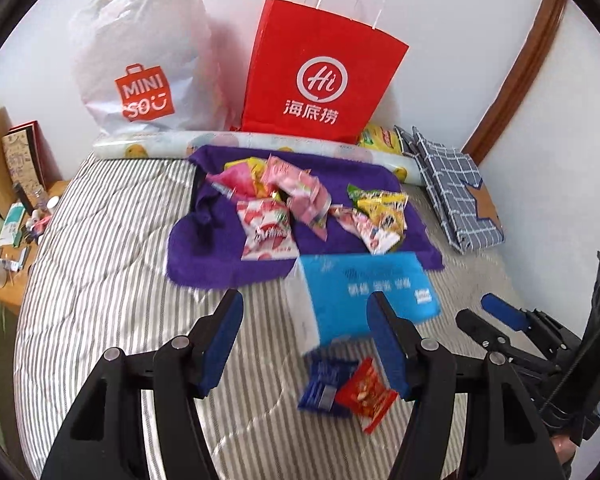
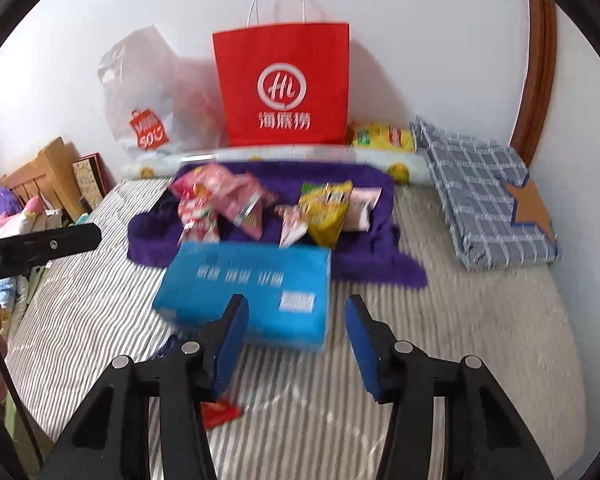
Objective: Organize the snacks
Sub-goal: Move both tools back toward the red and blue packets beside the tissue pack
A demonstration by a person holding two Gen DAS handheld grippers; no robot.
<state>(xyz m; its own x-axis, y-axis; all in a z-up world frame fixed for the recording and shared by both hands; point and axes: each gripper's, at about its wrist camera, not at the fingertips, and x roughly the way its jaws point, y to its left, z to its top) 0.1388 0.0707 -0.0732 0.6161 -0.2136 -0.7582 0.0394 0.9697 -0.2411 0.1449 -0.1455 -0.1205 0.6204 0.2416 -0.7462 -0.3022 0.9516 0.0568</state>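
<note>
Both hand-held grippers, left (image 1: 306, 344) and right (image 2: 296, 344), hovering part-open and empty over the bed (image 1: 100, 264), needing square closing on near red packet (image 1: 366, 398) beside blue box (image 1: 364, 292).

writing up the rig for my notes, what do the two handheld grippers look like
Both match: the left gripper and right gripper each have two matte black angular fingers on linkage arms with silver pivot pins, tipped with flat blue pads. No cables or sleeves are clearly visible.
</note>
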